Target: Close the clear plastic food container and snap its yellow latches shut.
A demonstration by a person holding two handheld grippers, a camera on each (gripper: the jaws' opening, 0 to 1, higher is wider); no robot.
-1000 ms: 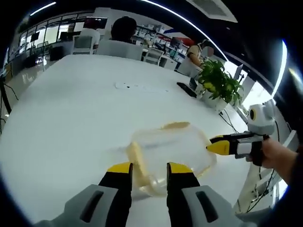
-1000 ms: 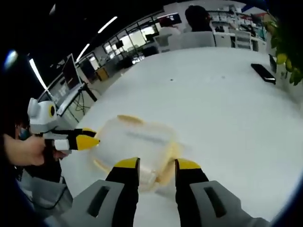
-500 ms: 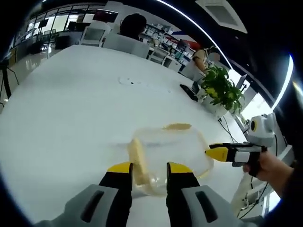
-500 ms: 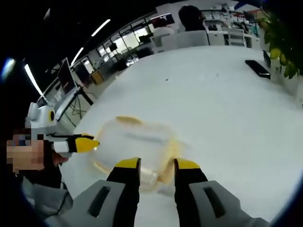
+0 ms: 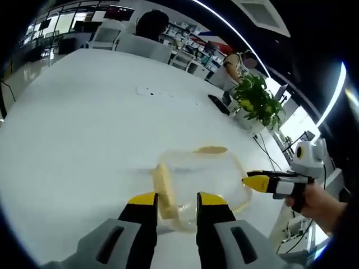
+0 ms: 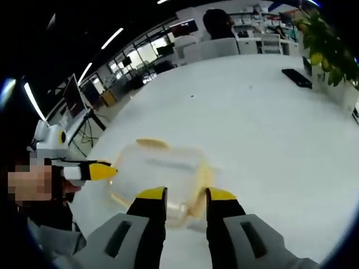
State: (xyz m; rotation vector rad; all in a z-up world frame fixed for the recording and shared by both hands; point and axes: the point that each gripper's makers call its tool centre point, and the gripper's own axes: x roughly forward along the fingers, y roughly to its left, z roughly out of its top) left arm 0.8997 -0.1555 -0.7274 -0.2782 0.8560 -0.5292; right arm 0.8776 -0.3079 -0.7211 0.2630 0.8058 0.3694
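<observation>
The clear plastic container (image 5: 202,176) lies on the white table (image 5: 84,129), its lid on. One yellow latch (image 5: 210,149) is on its far side and another (image 5: 163,190) on its left side. My left gripper (image 5: 176,200) is open, its jaws on either side of the container's near edge. My right gripper (image 5: 258,182) comes in from the right, its yellow tip at the container's right rim. In the right gripper view the container (image 6: 160,171) lies just past my right gripper (image 6: 185,195), which is open over the near edge. The left gripper (image 6: 102,171) points at the container's left rim.
A potted plant (image 5: 259,102) and a black phone (image 5: 217,105) sit at the table's far right edge. The right gripper view has them too: plant (image 6: 322,39), phone (image 6: 297,77). People sit at the far end. A hand (image 5: 314,203) holds the right gripper.
Both views have shifted a little with the hands. The container lies where it was, and both grippers stay at its opposite edges with the same jaw gap.
</observation>
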